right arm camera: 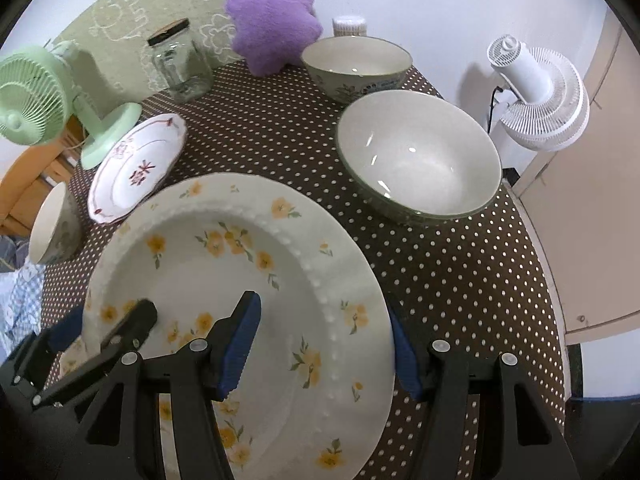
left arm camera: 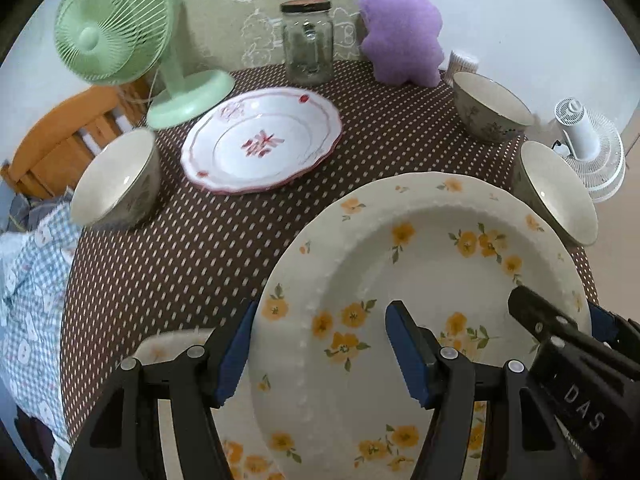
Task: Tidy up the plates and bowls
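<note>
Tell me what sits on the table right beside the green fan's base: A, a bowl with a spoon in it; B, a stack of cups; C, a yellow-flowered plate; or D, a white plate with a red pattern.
D: the white plate with a red pattern lies next to the green fan's base.

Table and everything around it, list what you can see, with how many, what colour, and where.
yellow-flower plate: 1, cream, nearest, a similar plate beneath
red-pattern plate: 1 visible, white, far left
bowls: 3, cream inside; two right, one left
glass jar: 1, clear, back
plush: 1, purple, back
green fan: 1, back left
white fan: 1, beyond right edge
left gripper: jaws straddling plate's left rim
right gripper: jaws straddling right rim
</note>
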{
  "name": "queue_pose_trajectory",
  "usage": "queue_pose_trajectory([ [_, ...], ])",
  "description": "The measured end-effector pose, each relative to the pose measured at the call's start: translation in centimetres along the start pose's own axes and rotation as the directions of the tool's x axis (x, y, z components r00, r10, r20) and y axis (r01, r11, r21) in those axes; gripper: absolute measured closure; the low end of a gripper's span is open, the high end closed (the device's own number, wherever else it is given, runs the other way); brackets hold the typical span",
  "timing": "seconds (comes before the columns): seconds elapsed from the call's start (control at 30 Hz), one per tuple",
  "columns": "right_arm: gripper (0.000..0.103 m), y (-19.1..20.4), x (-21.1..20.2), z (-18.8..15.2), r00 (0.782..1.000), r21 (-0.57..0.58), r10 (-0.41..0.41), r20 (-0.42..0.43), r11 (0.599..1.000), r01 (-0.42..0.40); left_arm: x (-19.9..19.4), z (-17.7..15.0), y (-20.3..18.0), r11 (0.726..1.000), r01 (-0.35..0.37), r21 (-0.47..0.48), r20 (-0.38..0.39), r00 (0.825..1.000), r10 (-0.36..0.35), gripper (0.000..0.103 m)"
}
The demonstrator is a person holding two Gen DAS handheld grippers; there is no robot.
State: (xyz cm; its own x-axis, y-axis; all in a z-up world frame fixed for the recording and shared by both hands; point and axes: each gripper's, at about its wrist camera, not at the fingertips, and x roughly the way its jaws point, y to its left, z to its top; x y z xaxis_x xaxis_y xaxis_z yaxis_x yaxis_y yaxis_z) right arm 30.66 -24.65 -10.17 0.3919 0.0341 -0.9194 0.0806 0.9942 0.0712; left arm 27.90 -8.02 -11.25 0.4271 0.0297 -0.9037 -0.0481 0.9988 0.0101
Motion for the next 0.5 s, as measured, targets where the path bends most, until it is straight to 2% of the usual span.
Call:
queue_pose_trajectory([
  [0.2,0.038,1.5,-1.4,-1.6,1.0,-0.021,-0.001,0.001,1.0,0.001,-0.9,-1.7,1.5,1.0,0.006,-0.011,-0.018,1.0,-0.006,0.038],
  [0.5,0.038,4.7,-2.5,-4.0,1.0,-0.052,-0.009,-0.009,0.999,0.009,-2.5,-3.4,4.5,1.0,0.004,-0.026,-0.003,1.0,-0.004,0.038],
])
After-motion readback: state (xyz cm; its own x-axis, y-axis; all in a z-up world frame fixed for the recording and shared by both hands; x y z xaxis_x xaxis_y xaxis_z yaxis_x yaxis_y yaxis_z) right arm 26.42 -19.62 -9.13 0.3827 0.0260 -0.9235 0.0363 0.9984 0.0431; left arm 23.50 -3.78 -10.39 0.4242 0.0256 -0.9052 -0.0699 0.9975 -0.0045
